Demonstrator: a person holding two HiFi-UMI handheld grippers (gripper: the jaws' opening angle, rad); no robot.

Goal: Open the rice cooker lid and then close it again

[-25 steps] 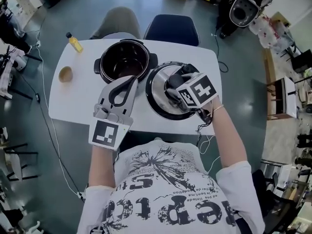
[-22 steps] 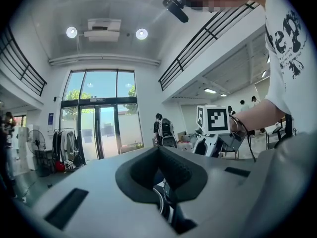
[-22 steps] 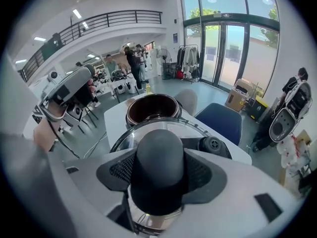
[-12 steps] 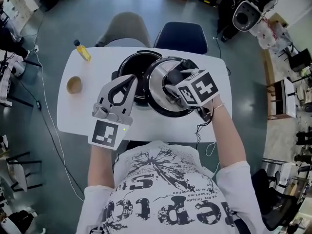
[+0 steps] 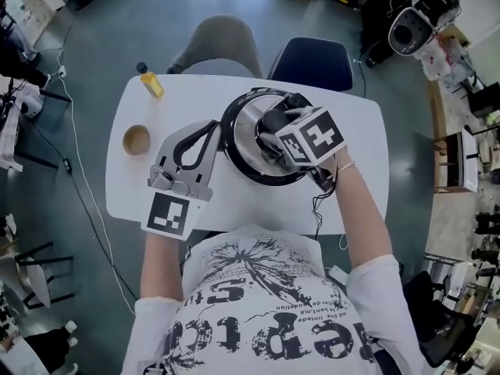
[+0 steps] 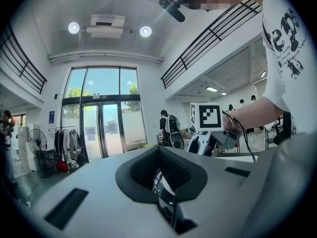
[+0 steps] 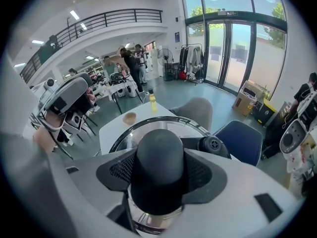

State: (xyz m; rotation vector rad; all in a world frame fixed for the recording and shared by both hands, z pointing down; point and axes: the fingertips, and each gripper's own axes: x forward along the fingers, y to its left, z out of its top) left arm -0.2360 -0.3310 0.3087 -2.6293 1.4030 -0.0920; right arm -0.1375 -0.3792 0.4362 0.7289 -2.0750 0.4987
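Lid (image 5: 242, 148), clamped by its knob (image 7: 159, 157) in the right gripper (image 5: 275, 125), now covers the pot at mid-bench (image 5: 148, 186) after lying beside it a second ago, so closing looks nearly done; the left gripper (image 5: 208, 128) waits alongside, jaws together and empty.

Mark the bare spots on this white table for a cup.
Bare: the table's right end past the lid; its near-left corner beside the bowl. Crowded: the middle, with lid, left tool and right tool.
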